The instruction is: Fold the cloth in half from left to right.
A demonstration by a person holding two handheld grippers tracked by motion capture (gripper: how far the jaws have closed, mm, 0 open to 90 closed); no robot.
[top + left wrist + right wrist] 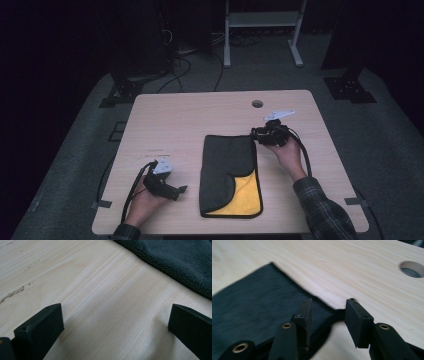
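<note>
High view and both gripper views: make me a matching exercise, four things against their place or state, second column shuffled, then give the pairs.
Things:
1. folded cloth
2. left gripper
3. right gripper
4. round hole

Places or states:
A. at the cloth's far right corner, jaws apart
B. near the table's far edge
C. jaws wide over bare wood, left of the cloth
D. mid-table, dark grey with a yellow patch showing

Pairs: 1-D, 2-C, 3-A, 4-B
</note>
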